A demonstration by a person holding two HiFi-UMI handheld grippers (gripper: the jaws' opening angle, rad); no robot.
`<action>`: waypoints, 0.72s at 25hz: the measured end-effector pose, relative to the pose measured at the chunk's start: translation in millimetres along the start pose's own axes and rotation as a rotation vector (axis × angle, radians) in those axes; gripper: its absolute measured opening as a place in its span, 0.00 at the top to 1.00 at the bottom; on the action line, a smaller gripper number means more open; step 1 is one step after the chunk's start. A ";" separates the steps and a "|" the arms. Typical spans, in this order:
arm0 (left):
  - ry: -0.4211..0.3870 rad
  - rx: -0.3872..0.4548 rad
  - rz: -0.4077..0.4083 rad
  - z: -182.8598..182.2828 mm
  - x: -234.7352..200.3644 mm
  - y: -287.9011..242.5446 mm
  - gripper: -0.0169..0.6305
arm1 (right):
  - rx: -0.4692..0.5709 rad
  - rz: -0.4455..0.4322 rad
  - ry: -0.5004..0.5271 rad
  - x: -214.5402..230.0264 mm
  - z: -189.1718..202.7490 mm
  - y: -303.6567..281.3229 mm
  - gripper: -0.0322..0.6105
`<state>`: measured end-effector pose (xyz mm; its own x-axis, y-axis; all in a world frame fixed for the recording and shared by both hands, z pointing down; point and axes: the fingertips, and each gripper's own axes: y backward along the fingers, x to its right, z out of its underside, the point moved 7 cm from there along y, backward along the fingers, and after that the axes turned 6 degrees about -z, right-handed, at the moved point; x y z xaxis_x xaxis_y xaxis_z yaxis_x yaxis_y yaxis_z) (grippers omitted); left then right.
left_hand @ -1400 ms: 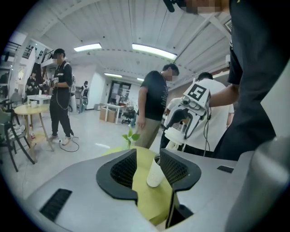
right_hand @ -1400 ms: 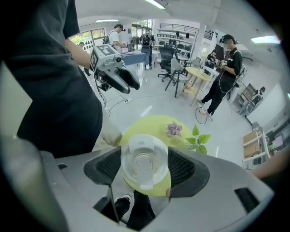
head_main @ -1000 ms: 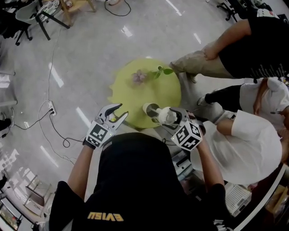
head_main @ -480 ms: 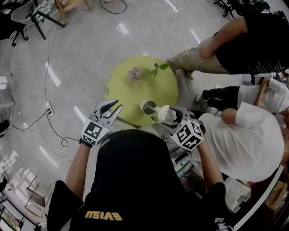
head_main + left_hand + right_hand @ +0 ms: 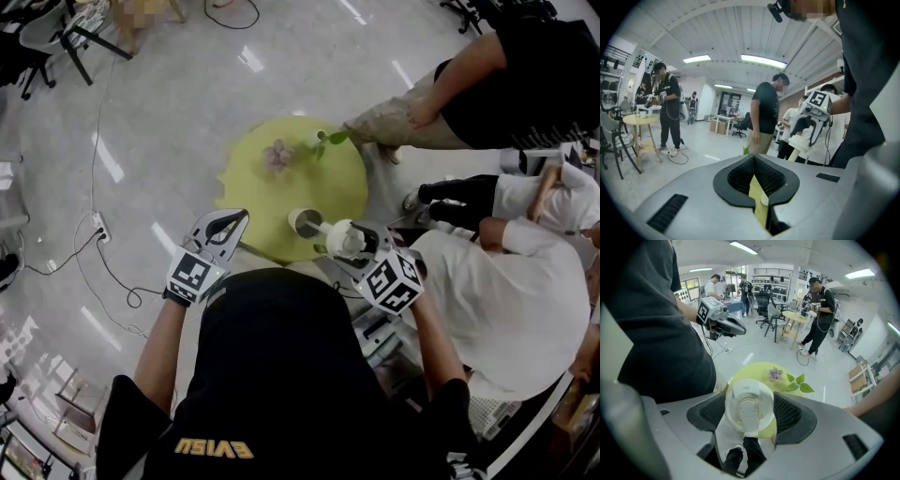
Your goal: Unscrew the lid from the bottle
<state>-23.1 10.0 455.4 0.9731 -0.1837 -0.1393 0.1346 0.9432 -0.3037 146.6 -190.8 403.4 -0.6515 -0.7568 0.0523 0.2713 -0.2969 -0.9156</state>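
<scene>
White plastic bottle (image 5: 343, 240) with round flip lid (image 5: 749, 409) gripped in my right tool (image 5: 750, 422), yellow-green round counter (image 5: 272, 197) beyond it, my left tool (image 5: 225, 225) just clenched empty alongside

A round yellow-green desk (image 5: 272, 202) stands on a glossy grey floor (image 5: 169, 112). A purple flower (image 5: 278, 155) lies near the desk's far edge, with green leaves (image 5: 330, 139) at its far right edge. A seated person in white (image 5: 525, 300) is just past the right edge. A white power strip (image 5: 97, 225) lies on the floor to the left.

table (image 5: 272, 202) — yellow-green | lid (image 5: 345, 239) — white | floor (image 5: 187, 112): pale grey | shirt (image 5: 281, 375): black
</scene>
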 end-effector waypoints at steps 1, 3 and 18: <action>-0.001 -0.002 0.002 0.1 -0.2 -0.1 0.95 | -0.001 -0.002 0.001 0.1 -0.7 0.3 0.45; -0.003 -0.005 0.003 1.5 -0.7 -0.7 0.95 | -0.005 -0.006 0.007 0.0 -1.2 -0.5 0.45; 0.011 0.001 -0.003 1.3 -5.9 0.7 0.95 | -0.014 -0.007 0.018 1.9 -5.4 2.3 0.45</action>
<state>-28.5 12.1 457.3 0.9706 -0.1894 -0.1484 0.1377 0.9431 -0.3028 142.2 -189.8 399.3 -0.6657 -0.7444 0.0517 0.2571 -0.2938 -0.9206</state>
